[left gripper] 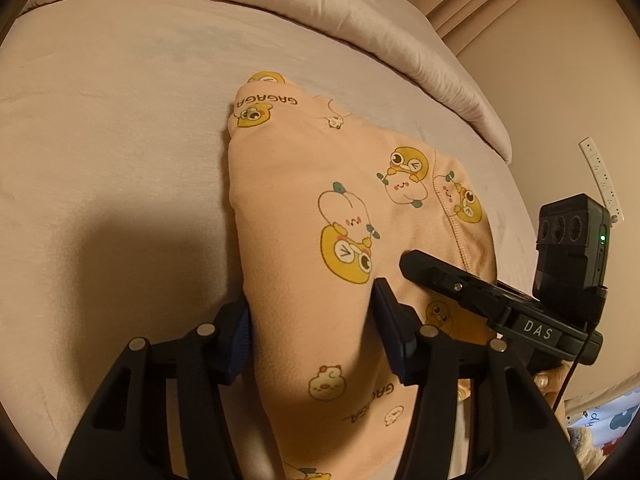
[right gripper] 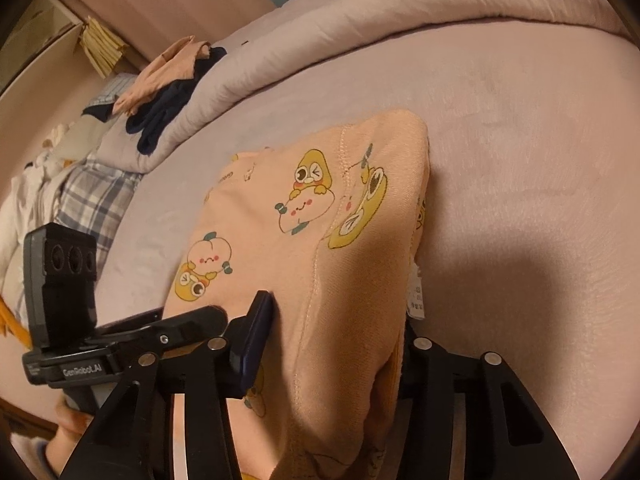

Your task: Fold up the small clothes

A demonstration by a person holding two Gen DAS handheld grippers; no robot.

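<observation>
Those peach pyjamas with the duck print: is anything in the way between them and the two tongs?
Nothing visible. The pyjamas already run between the fingers of the left tongs and the right tongs, draped over the bed sheet.

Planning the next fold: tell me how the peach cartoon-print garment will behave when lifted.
The peach garment likely hangs floppy: it already drapes and bulges between the left tool and the right tool. Its thick, fleecy-looking fabric probably grips rather than slips. Layers may slide apart.
</observation>
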